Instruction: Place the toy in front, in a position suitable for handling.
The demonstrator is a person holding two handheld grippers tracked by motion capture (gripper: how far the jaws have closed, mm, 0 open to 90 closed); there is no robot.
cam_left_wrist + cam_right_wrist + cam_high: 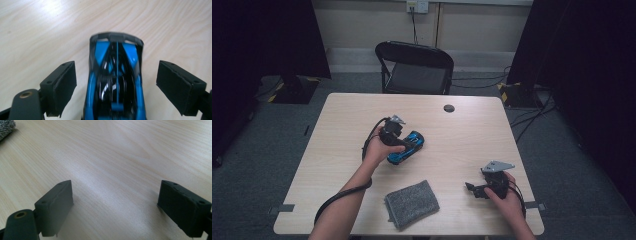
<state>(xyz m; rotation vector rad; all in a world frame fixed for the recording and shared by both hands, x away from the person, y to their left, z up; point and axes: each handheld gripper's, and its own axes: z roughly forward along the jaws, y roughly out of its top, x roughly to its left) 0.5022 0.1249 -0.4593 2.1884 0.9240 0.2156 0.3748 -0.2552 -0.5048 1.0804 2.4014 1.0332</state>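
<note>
**Closing squarely on the toy car**

You are working at a pale wooden table [337, 150] in a dim room with grey carpet, dark curtains at both sides and a black folding chair [416, 67] just behind the far edge. A small dark round cap [449, 108] sits in the tabletop near that edge, well clear of the work.

A folded grey cloth [412, 203] lies at the near edge, between your two arms and apart from everything else. Leave it alone for now.

The blue and black toy car [407, 147] stands on the table just left of centre, nose angled away to the right. Your left gripper [399, 145] is at its tail end, and in the left gripper view the car [116, 82] runs straight up between the jaws, which stand wide with bare wood showing on each side of the body. Neither pad touches it yet.

The step in hand looks like the grasp, so keep the car centred as it is now. The gap seems a little larger on the right side, so shift slightly that way before you squeeze, or the left pad will likely meet first and skid the car on its wheels. Close slowly onto the flanks, low on the body; the glossy shell will probably slip under a high pinch.

Your right gripper [479, 189] rests near the table's right front corner, jaws wide and empty over bare wood. Keep it parked there.
</note>
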